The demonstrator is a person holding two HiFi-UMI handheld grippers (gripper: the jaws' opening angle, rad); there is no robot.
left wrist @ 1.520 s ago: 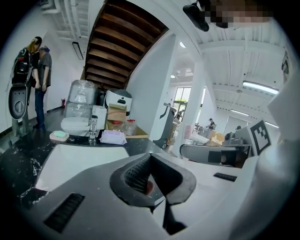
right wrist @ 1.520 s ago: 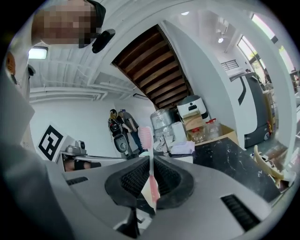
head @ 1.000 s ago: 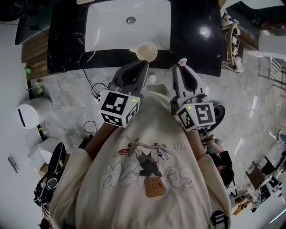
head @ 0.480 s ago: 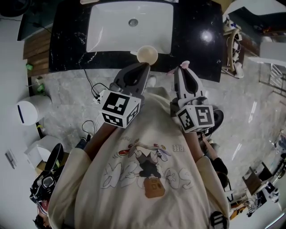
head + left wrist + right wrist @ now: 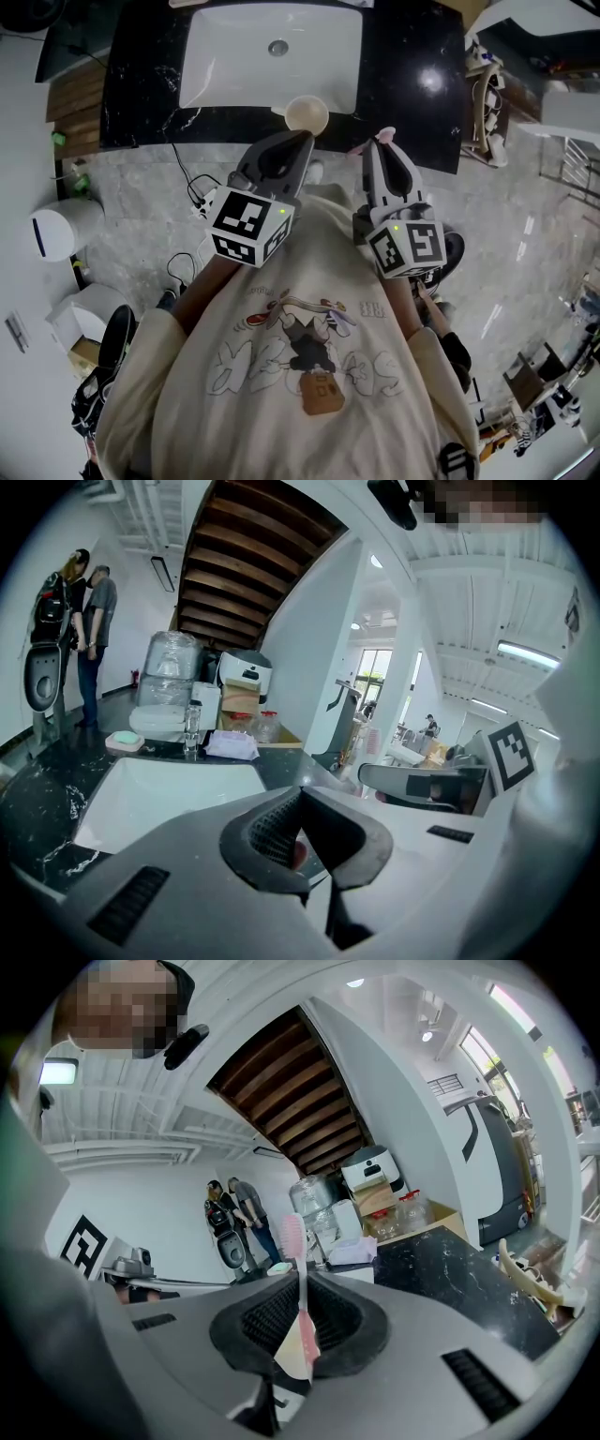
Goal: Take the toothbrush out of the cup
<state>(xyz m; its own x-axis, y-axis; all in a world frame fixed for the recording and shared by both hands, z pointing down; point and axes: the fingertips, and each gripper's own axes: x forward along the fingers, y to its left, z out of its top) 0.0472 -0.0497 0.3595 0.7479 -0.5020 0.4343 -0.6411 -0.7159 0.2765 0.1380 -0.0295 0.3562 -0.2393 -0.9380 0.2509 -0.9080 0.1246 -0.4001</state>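
A cream cup (image 5: 307, 114) stands at the front edge of the black counter (image 5: 141, 84), just before the white sink (image 5: 216, 56). My left gripper (image 5: 302, 139) hovers right behind the cup, not touching it; in the left gripper view its jaws (image 5: 300, 794) meet at the tips with nothing clamped. My right gripper (image 5: 380, 145) is beside it to the right, clear of the cup, shut on a pink toothbrush (image 5: 382, 137). In the right gripper view the toothbrush (image 5: 298, 1269) stands upright between the pads, bristle head above the jaws.
The sink basin (image 5: 169, 789) lies ahead on the left. A soap dish (image 5: 124, 741), a tissue pack (image 5: 232, 744) and a water jug (image 5: 169, 667) sit at the counter's far end. Two people (image 5: 89, 621) stand beyond. A white bin (image 5: 58, 232) and cables (image 5: 192, 187) are on the floor.
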